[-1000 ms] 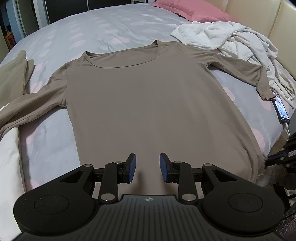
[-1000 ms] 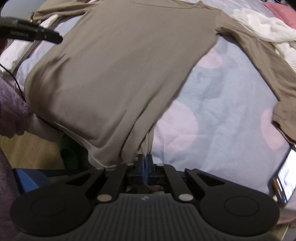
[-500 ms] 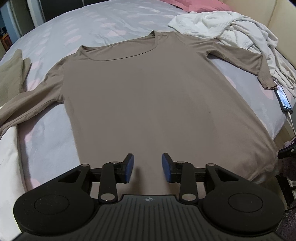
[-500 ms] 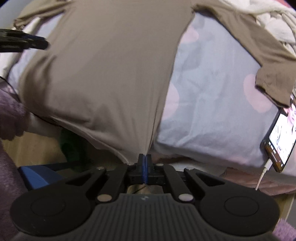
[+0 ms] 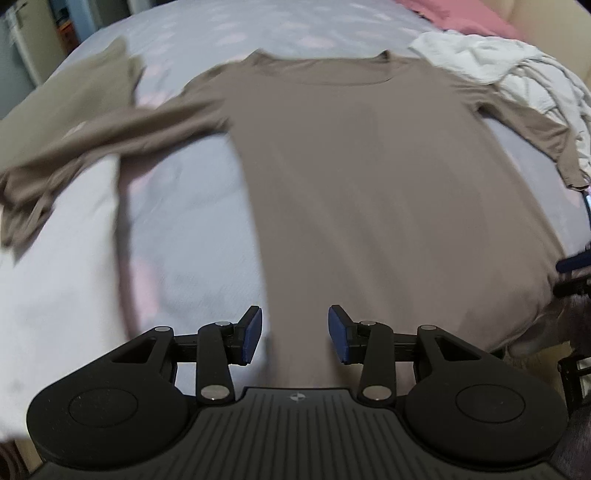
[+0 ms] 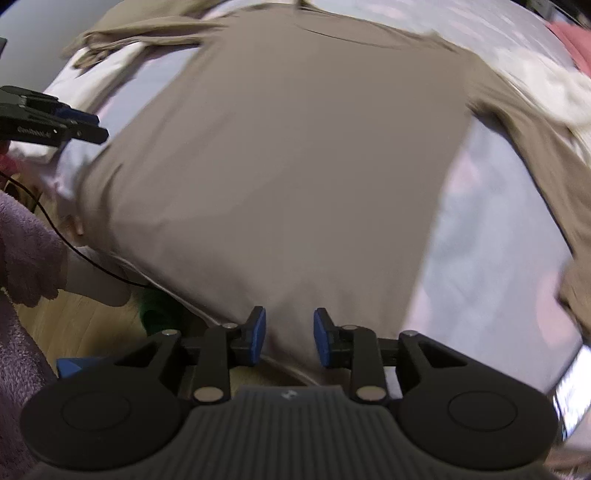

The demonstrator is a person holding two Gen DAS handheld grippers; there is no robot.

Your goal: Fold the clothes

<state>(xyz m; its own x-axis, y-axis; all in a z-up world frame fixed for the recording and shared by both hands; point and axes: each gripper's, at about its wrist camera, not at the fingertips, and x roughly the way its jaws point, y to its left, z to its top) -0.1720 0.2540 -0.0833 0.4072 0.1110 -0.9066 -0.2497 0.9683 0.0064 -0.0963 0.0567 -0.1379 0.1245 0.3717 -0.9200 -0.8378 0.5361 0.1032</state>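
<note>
Long-sleeved shirt (image 5: 369,177) spread flat on bed (image 5: 192,229), neckline at far side, hem over near edge. Crumpled laundry pile (image 5: 491,70) beyond right sleeve, pillow (image 5: 461,18) behind it. Folded garment (image 5: 74,99) far left.

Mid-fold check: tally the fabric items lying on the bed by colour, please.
Taupe: 2, the long-sleeved shirt spread flat and a second garment at its left
White: 2, the crumpled pile at the right and a cloth at the left
Pink: 1, the pillow at the far end
Total: 5
</note>
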